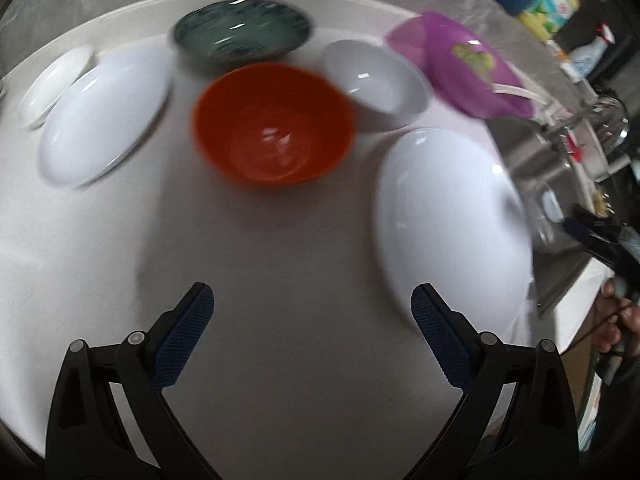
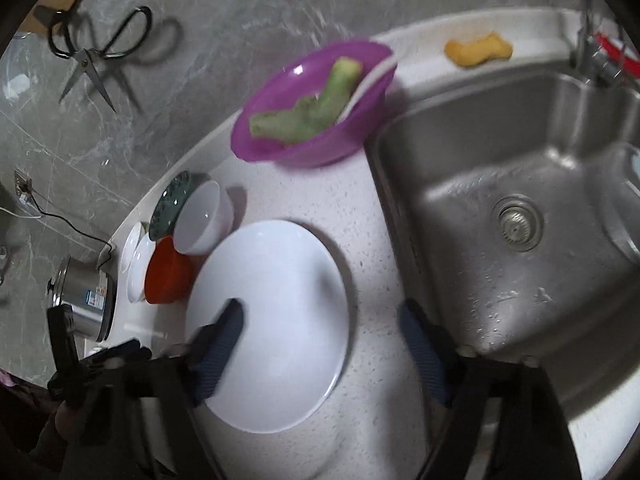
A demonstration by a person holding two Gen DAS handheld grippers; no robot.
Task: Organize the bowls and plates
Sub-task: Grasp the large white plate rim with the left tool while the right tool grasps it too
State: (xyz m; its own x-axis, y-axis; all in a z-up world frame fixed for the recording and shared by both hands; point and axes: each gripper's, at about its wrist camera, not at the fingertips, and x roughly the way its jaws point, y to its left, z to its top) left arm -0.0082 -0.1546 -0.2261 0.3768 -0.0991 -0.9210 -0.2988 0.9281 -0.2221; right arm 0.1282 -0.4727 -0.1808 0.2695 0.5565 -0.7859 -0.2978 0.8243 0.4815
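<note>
In the left wrist view an orange bowl (image 1: 272, 124) stands mid-counter, with a dark green bowl (image 1: 242, 28) behind it and a white bowl (image 1: 376, 80) to its right. A white plate (image 1: 104, 112) and a small white dish (image 1: 56, 84) lie at the left. A large white plate (image 1: 452, 216) lies at the right. My left gripper (image 1: 312, 292) hangs open over bare counter, holding nothing. My right gripper (image 2: 322, 306) is open above the large white plate (image 2: 288, 280), one finger over the plate and the other past its right rim; the pads touch nothing.
A purple bowl (image 2: 316, 108) holding a green sponge sits beside the steel sink (image 2: 520, 200). A yellow sponge (image 2: 478, 50) lies behind the sink. Scissors (image 2: 96, 52) hang on the grey wall. A steel pot (image 2: 86, 300) stands at the counter's left end.
</note>
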